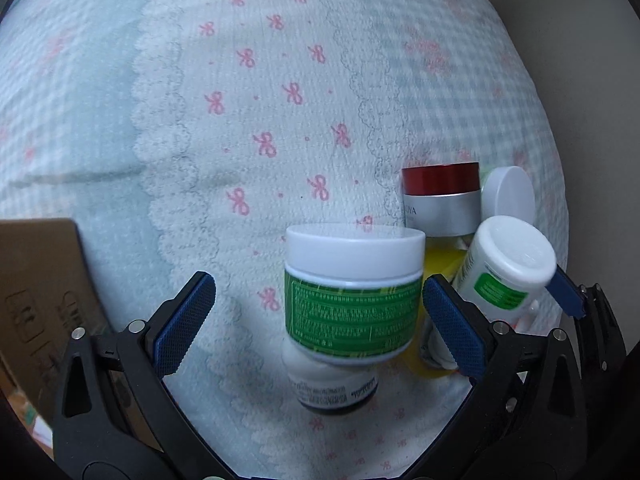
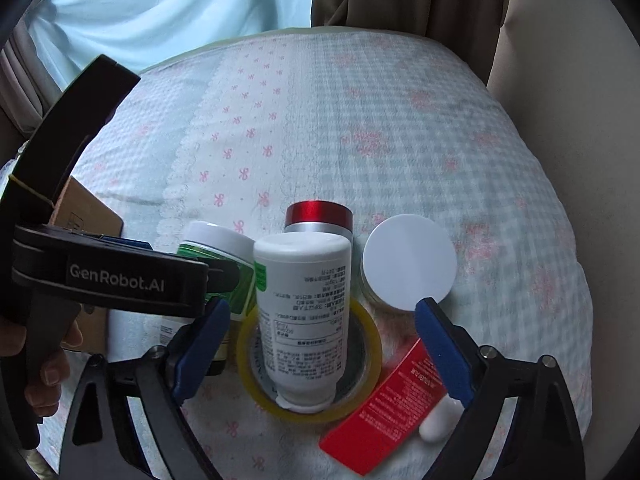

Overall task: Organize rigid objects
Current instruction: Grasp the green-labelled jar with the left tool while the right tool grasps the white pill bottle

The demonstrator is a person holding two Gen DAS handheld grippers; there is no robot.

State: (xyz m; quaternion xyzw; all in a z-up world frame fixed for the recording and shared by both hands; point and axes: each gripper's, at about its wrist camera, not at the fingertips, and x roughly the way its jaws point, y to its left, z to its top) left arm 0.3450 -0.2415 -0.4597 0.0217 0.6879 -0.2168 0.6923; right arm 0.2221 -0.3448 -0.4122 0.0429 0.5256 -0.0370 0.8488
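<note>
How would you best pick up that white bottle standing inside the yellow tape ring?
Probably grip the white bottle around its straight middle, above the yellow tape roll, with the jaws closing from left and right. It stands cap-down inside the roll, so its lower end is shielded; the smooth cylindrical sides are exposed. The right gripper already straddles it, open.

left gripper (image 1: 316, 316) wide open | green-label jar (image 1: 354, 292) between the fingers, sitting on a smaller bottle (image 1: 334, 392) | bow-print bedspread (image 1: 260, 100) underneath
</note>
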